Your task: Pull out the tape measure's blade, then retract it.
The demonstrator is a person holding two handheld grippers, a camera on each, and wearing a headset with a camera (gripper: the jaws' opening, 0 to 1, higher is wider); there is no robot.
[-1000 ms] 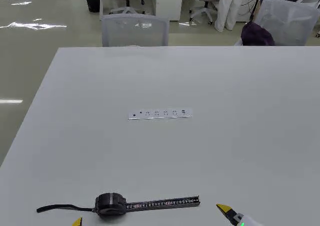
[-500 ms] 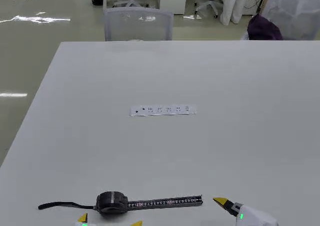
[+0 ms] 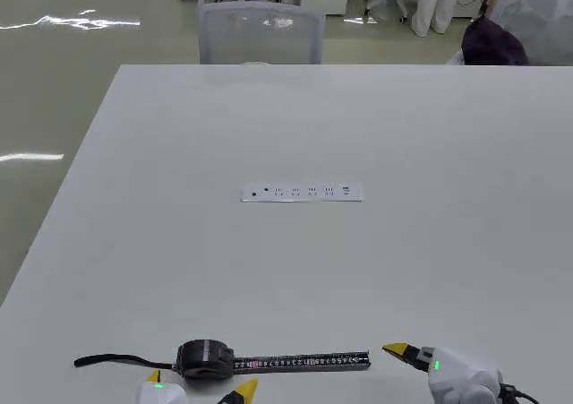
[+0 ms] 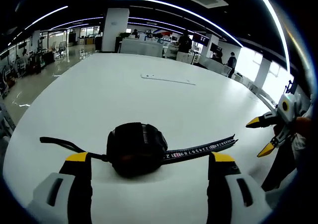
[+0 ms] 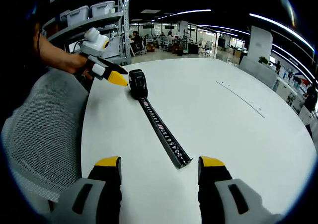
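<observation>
A black tape measure (image 3: 206, 359) lies near the table's front edge, with its blade (image 3: 304, 363) drawn out to the right and a black strap (image 3: 107, 361) trailing left. My left gripper (image 3: 199, 384) is open just in front of the case. In the left gripper view its yellow-tipped fingers (image 4: 77, 158) stand on either side of the case (image 4: 136, 148) without touching it. My right gripper (image 3: 405, 357) is open just right of the blade's end. In the right gripper view the blade's hook (image 5: 183, 162) lies between its fingertips (image 5: 212, 162), slightly ahead of them.
A power strip (image 3: 302, 193) is set flush in the middle of the white table (image 3: 403, 126). A grey mesh chair (image 3: 260, 32) stands at the far edge, and a dark purple object (image 3: 488, 44) sits beyond the far right corner.
The head camera has tilted and shifted. The left gripper has come up closer behind the tape case. The right gripper has edged a little nearer the blade's end. The tape measure has not moved.
</observation>
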